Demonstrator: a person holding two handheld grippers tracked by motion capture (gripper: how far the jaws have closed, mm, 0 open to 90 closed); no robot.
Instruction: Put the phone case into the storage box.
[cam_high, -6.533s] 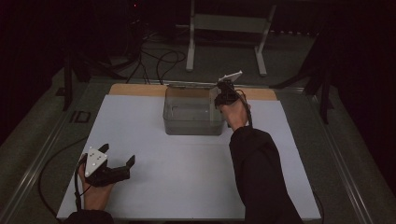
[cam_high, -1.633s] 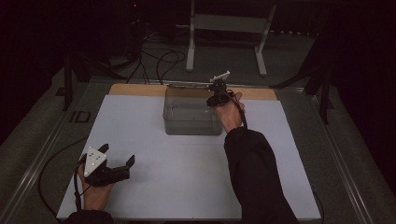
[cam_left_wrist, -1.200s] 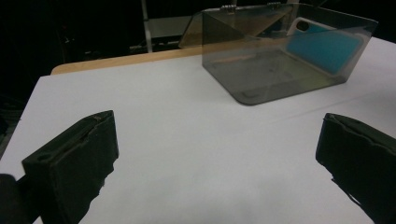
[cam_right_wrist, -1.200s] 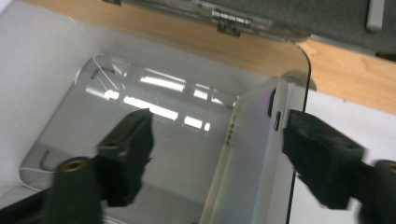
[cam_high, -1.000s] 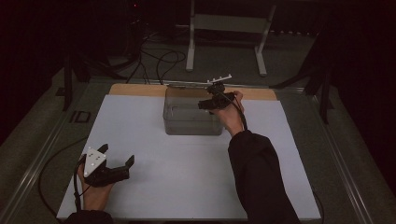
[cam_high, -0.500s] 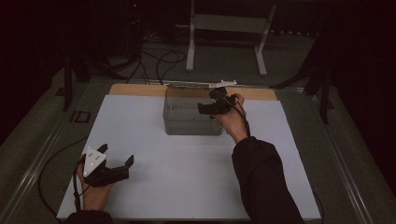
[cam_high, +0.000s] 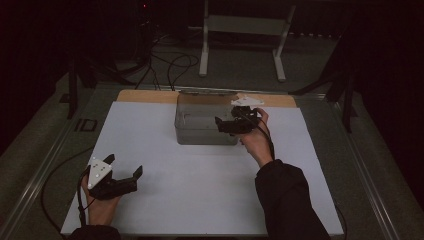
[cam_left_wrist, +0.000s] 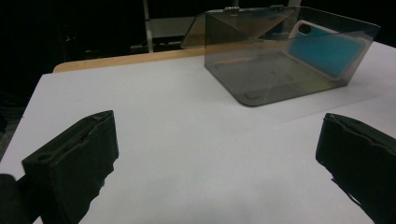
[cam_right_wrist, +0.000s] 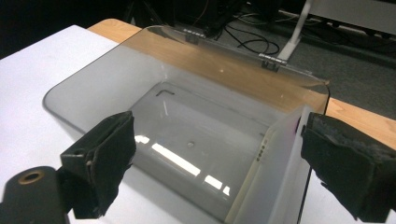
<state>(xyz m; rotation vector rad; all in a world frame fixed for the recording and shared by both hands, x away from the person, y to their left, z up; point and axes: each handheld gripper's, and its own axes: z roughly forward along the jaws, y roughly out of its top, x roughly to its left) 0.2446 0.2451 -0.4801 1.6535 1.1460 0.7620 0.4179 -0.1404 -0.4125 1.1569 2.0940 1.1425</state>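
Broadly, the white table (cam_high: 200, 200) carries a clear lidded box (cam_high: 200, 125) at its far middle, lid swung back on its hinges. Inside, a phone (cam_left_wrist: 329, 49) with a blue back leans on edge against the right wall. The right gripper (cam_high: 226, 125), jaws wide, hangs over that wall with the phone between them; judging by this, the step is reaching in, and next comes lowering and closing. The left gripper (cam_high: 125, 177), jaws wide and empty, rests at the near left.

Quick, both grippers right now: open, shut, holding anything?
Left gripper: open, empty, low over the table.
Right gripper: open, empty, at the clear box.
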